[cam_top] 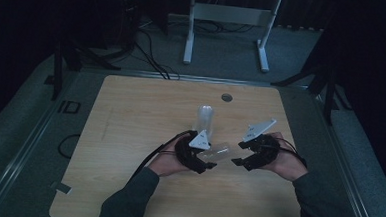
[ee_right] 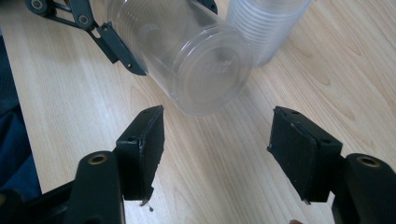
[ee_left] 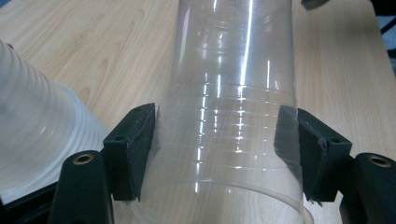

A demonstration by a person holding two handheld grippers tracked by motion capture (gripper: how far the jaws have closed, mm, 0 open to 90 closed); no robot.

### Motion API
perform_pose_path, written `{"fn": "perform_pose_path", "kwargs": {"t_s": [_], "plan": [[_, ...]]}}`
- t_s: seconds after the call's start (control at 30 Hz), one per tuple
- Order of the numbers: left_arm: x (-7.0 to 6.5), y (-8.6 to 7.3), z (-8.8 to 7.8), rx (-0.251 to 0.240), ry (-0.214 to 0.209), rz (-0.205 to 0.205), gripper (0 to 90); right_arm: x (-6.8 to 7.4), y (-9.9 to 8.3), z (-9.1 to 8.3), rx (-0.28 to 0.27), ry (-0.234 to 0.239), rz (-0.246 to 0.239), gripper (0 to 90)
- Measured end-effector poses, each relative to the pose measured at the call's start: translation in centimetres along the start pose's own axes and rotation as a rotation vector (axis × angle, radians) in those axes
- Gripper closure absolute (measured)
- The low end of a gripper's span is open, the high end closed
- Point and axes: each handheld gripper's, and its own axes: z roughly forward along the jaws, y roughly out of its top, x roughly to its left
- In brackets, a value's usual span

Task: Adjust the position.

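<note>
A person is sitting at a light wooden table [cam_top: 129, 135] in a dim room, forearms coming in from the six o'clock edge, each hand working a black two-jaw gripper.

The left gripper [cam_top: 204, 161] is lying just left of the table's centre, toward six o'clock. It is clenching a clear plastic cup [cam_top: 222, 151], which is lying on its side and pointing toward three o'clock. In the left gripper view, the cup [ee_left: 233, 116] is running up the middle of the frame, and both black pads [ee_left: 135, 149] are pressing against its ribbed wall, one at nine o'clock and one at three o'clock.

The right gripper [cam_top: 239, 153] is sitting at three o'clock from the cup, near its closed end but apart from it. Its jaws are standing released and wide. In the right gripper view, the cup's round base [ee_right: 212, 70] is facing the camera at twelve o'clock, above the gap between the jaws, touching neither pad [ee_right: 142, 144].

A stack of clear cups [cam_top: 205, 118] is standing upright on the table at twelve o'clock from the left gripper, just beyond the held cup. The same stack [ee_right: 268, 25] is showing at one o'clock in the right gripper view, and at nine o'clock [ee_left: 32, 126] in the left gripper view.
</note>
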Motion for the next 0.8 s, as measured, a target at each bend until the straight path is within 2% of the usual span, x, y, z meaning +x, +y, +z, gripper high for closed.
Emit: {"fn": "perform_pose_path", "kwargs": {"t_s": [0.8], "plan": [[-0.8, 0.3, 0.9, 0.103, -0.02, 0.074, 30.4, 0.8, 1.3, 0.5, 0.136, 0.011, -0.13, 35.2]]}}
